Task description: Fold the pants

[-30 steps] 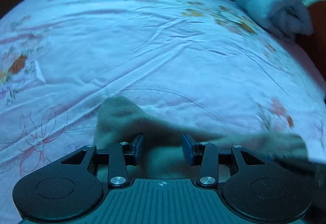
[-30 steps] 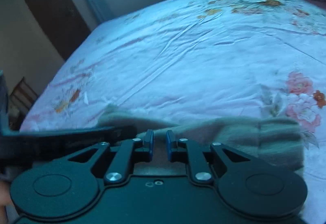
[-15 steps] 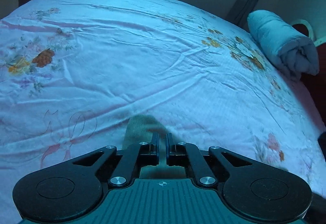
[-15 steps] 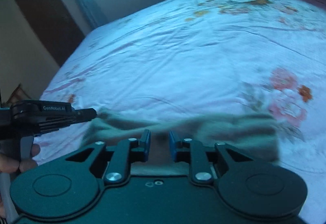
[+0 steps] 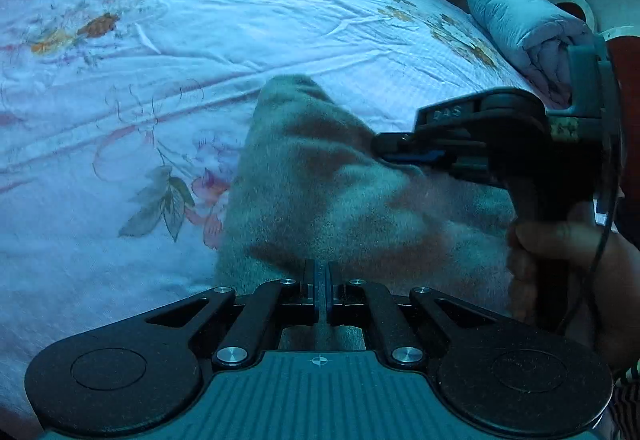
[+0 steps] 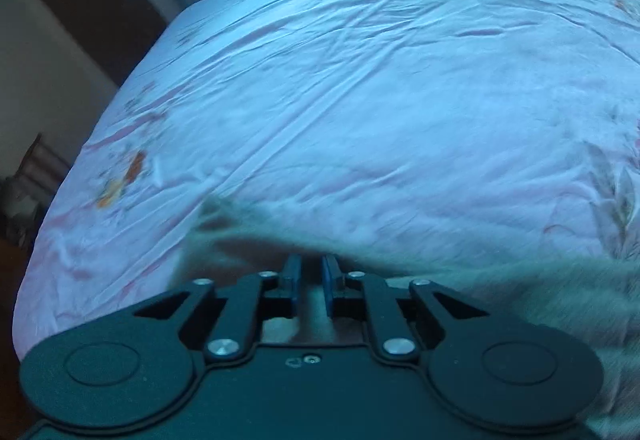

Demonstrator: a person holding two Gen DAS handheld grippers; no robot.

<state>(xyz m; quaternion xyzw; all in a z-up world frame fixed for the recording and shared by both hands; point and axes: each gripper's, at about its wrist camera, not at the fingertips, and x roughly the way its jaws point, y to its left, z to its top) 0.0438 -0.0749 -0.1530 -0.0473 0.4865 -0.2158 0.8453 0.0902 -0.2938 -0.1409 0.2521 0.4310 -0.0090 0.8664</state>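
The grey fuzzy pants (image 5: 320,192) lie bunched on the floral bedsheet (image 5: 200,40), raised into a peak. My left gripper (image 5: 319,272) is shut on the pants' near edge. My right gripper shows in the left wrist view (image 5: 394,150) coming in from the right, its jaws closed on a fold of the pants. In the right wrist view the right gripper (image 6: 311,276) has a narrow gap between the pads with the grey pants (image 6: 520,288) pinched there; the image is motion-blurred.
A rolled light-blue quilt (image 5: 524,28) lies at the bed's far right. A dark wooden wardrobe (image 6: 100,12) stands beyond the bed's left edge (image 6: 60,200). A hand (image 5: 560,252) holds the right gripper's handle.
The left gripper has closed fully on the pants and lifted them into a peak. The right gripper has swung across into the left wrist view, holding the cloth.
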